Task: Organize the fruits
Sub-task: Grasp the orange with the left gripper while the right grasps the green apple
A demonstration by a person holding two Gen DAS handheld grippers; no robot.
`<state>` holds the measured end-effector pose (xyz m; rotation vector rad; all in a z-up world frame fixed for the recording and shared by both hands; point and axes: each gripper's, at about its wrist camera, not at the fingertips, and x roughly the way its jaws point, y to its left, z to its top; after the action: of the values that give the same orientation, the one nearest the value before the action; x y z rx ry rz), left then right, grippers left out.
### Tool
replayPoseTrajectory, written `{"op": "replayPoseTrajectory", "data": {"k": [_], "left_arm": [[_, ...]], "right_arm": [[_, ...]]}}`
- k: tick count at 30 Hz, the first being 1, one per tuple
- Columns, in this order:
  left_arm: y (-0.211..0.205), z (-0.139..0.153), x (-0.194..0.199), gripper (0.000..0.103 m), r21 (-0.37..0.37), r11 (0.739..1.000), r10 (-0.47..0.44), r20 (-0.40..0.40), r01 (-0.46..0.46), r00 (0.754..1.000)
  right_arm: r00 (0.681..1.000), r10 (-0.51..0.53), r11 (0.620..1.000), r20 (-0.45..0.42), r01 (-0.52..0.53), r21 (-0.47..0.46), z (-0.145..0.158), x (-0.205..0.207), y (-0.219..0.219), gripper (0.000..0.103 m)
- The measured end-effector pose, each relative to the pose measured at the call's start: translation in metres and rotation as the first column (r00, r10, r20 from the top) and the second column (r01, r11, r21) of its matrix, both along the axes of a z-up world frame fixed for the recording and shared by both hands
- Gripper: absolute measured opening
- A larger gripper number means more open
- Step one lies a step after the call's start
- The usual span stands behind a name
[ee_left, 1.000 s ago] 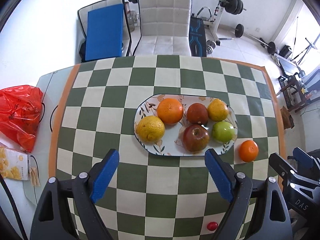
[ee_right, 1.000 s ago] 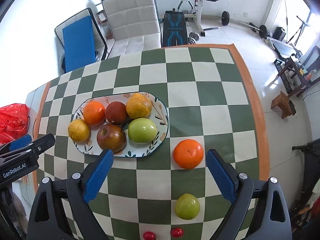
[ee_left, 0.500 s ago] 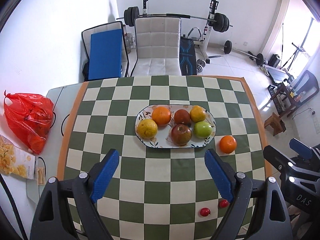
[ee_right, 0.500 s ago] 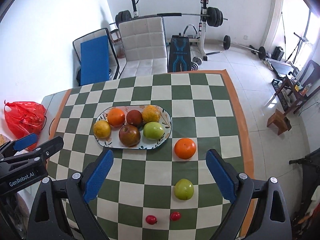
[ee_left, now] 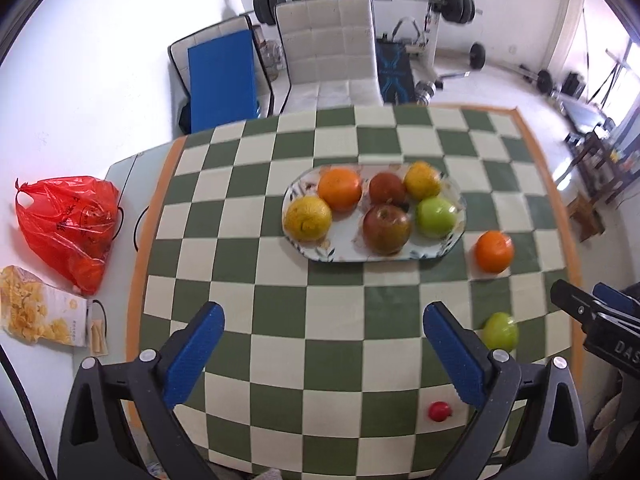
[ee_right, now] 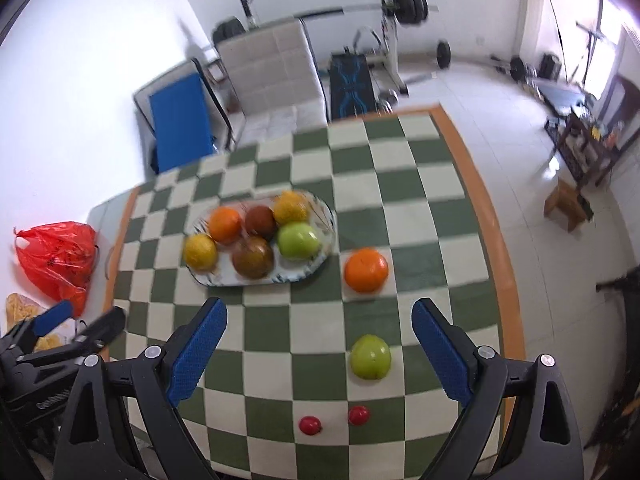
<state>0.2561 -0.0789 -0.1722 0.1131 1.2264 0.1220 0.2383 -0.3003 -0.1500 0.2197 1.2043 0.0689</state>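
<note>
Six fruits on oval floral-rimmed ceramic plate [ee_right: 328, 216] mid green-and-cream checkered tablecloth [ee_right: 420, 208]: 2 yellow citrus, orange, dark red fruit, red apple, green apple. Off plate, nearer w/ each step: loose round orange [ee_right: 366, 270] just right of plate, loose green apple [ee_right: 371, 357], 2 small red cherry-like fruits [ee_right: 359, 415]. Left blue-padded gripper [ee_left: 322, 354] & right blue-padded gripper [ee_right: 319, 354] both above cloth, jaws wide apart, nothing held.

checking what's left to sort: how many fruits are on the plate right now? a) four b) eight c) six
c: the plate holds six, namely two oranges, a yellow citrus, two dark red fruits and a green apple; another orange and green apple sit off it on the cloth.
</note>
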Motion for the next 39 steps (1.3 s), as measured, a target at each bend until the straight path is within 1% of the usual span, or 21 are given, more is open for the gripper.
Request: {"op": "replayPoseTrajectory", "data": {"k": [2, 4, 6, 9, 10, 11, 12, 13, 15, 18, 22, 23, 26, 29, 30, 32, 33, 35, 36, 38, 39], "left_arm": [[-0.005, -0.02, 0.004, 0.102, 0.02, 1.0, -0.004, -0.049, 0.005, 0.999], [-0.011, -0.038, 0.01, 0.102, 0.028, 0.999, -0.012, -0.097, 0.015, 0.995], [-0.016, -0.054, 0.016, 0.102, 0.026, 0.999, -0.02, -0.135, 0.024, 0.991], [-0.028, -0.072, 0.025, 0.102, 0.017, 0.999, -0.036, -0.187, 0.04, 0.982], [-0.032, -0.079, 0.028, 0.102, 0.004, 0.999, -0.041, -0.205, 0.042, 0.978], [-0.036, -0.082, 0.032, 0.102, -0.006, 0.999, -0.043, -0.217, 0.043, 0.975], [-0.04, -0.085, 0.036, 0.102, -0.011, 0.999, -0.048, -0.225, 0.047, 0.973], [-0.047, -0.088, 0.04, 0.102, -0.02, 0.998, -0.057, -0.233, 0.054, 0.971], [-0.058, -0.092, 0.048, 0.102, -0.045, 0.997, -0.075, -0.24, 0.066, 0.968], [-0.078, -0.09, 0.065, 0.102, -0.092, 0.992, -0.11, -0.247, 0.09, 0.963], [-0.12, -0.097, 0.093, 0.102, -0.182, 0.975, -0.172, -0.274, 0.124, 0.946], [-0.13, -0.103, 0.1, 0.102, -0.199, 0.971, -0.188, -0.29, 0.133, 0.938], [-0.167, -0.127, 0.121, 0.102, -0.228, 0.959, -0.243, -0.351, 0.169, 0.904], [-0.191, -0.151, 0.133, 0.101, -0.228, 0.954, -0.272, -0.403, 0.192, 0.874], [-0.198, -0.16, 0.136, 0.097, -0.217, 0.955, -0.277, -0.42, 0.201, 0.864], [-0.209, -0.173, 0.14, 0.096, -0.205, 0.956, -0.283, -0.442, 0.211, 0.851], [-0.214, -0.178, 0.141, 0.093, -0.202, 0.954, -0.29, -0.448, 0.22, 0.846], [-0.224, -0.185, 0.142, 0.085, -0.179, 0.953, -0.302, -0.453, 0.246, 0.839], [-0.229, -0.188, 0.141, 0.081, -0.154, 0.952, -0.305, -0.454, 0.263, 0.837], [-0.236, -0.19, 0.14, 0.074, -0.11, 0.948, -0.316, -0.439, 0.299, 0.841], [-0.238, -0.19, 0.14, 0.063, -0.075, 0.944, -0.323, -0.424, 0.323, 0.846]], "right_arm": [[0.996, -0.021, 1.0, -0.092, 0.021, 0.008, -0.042, 0.007, -0.012, 0.096], [0.982, -0.04, 0.999, -0.185, 0.043, 0.012, -0.086, 0.011, -0.022, 0.096], [0.966, -0.05, 0.998, -0.253, 0.059, 0.026, -0.12, 0.012, -0.027, 0.096], [0.945, -0.052, 0.997, -0.323, 0.066, 0.032, -0.163, 0.012, -0.028, 0.096], [0.939, -0.054, 0.997, -0.338, 0.068, 0.03, -0.174, 0.011, -0.028, 0.095], [0.931, -0.054, 0.997, -0.36, 0.073, 0.038, -0.186, 0.01, -0.028, 0.093], [0.925, -0.051, 0.996, -0.378, 0.076, 0.05, -0.195, 0.009, -0.028, 0.085], [0.923, -0.04, 0.996, -0.382, 0.068, 0.062, -0.201, 0.009, -0.026, 0.08], [0.925, -0.029, 0.998, -0.38, 0.048, 0.042, -0.209, 0.008, -0.022, 0.058], [0.939, -0.016, 0.999, -0.344, 0.028, 0.032, -0.206, 0.006, -0.024, 0.058], [0.949, -0.048, 0.997, -0.311, 0.065, 0.043, -0.193, 0.005, -0.053, 0.058], [0.949, -0.066, 0.996, -0.307, 0.083, 0.042, -0.192, 0.005, -0.064, 0.058], [0.946, -0.119, 0.991, -0.302, 0.132, 0.02, -0.191, 0.012, -0.093, 0.058], [0.937, -0.169, 0.984, -0.307, 0.181, 0.009, -0.195, 0.018, -0.12, 0.058], [0.934, -0.183, 0.981, -0.307, 0.194, 0.006, -0.196, 0.018, -0.127, 0.058], [0.928, -0.204, 0.976, -0.312, 0.216, 0.004, -0.2, 0.025, -0.144, 0.058], [0.925, -0.213, 0.974, -0.314, 0.226, 0.005, -0.201, 0.025, -0.149, 0.058], [0.921, -0.226, 0.971, -0.317, 0.24, 0.005, -0.204, 0.021, -0.157, 0.058], [0.918, -0.232, 0.969, -0.32, 0.248, 0.008, -0.206, 0.02, -0.16, 0.058], [0.915, -0.239, 0.966, -0.324, 0.257, 0.011, -0.208, 0.017, -0.161, 0.058], [0.914, -0.241, 0.966, -0.327, 0.259, 0.011, -0.209, 0.018, -0.163, 0.058]]}}
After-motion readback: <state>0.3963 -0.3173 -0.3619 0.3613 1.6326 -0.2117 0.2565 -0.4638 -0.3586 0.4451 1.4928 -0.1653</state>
